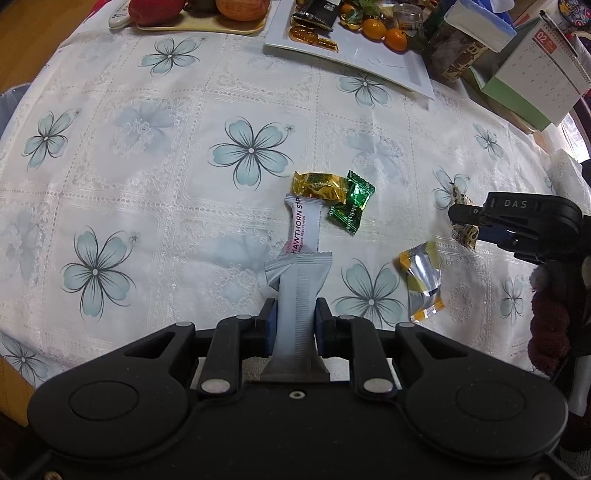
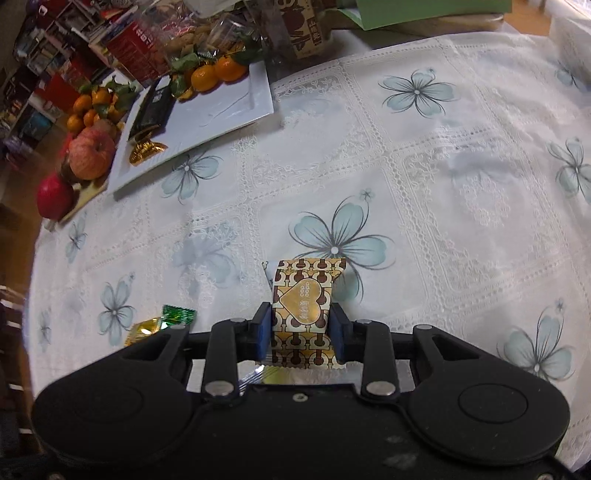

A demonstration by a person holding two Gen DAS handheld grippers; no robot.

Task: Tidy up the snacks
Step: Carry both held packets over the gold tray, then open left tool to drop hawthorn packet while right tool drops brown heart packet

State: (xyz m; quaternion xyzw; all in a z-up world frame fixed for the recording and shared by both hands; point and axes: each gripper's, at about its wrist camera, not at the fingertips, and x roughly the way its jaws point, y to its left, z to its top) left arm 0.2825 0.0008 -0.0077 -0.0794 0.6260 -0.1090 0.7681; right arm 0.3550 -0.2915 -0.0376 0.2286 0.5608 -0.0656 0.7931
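- Left wrist view: the left gripper (image 1: pixel 295 325) is nearest, its blue pads clamped on a grey bar (image 1: pixel 297 295) that stands up between them, above the tablecloth (image 1: pixel 147 177).
- Just past the bar's top end a hawthorn strip (image 1: pixel 303 226) lies on the cloth.
- A gold candy (image 1: pixel 318 185) touches the strip's far end; a green candy (image 1: pixel 351 206) lies against the gold one.
- A silver-and-yellow candy (image 1: pixel 423 280) lies apart to the right.
- At the right edge the right gripper (image 1: pixel 466 227) pinches a brown-patterned candy (image 1: pixel 464 232).
- A white plate (image 1: pixel 373 59) with tangerines (image 1: pixel 384 31) and sweets sits at the far side.
- Right wrist view: the right gripper (image 2: pixel 301 326) is closed on the patterned candy (image 2: pixel 304 306), gold heart facing up, pads pressing both sides.
- Gold candy (image 2: pixel 146 328) and green candy (image 2: pixel 179 315) peek out left of the gripper.
- The plate (image 2: pixel 221 107) lies far left, with an apple (image 2: pixel 90 153) beside it.
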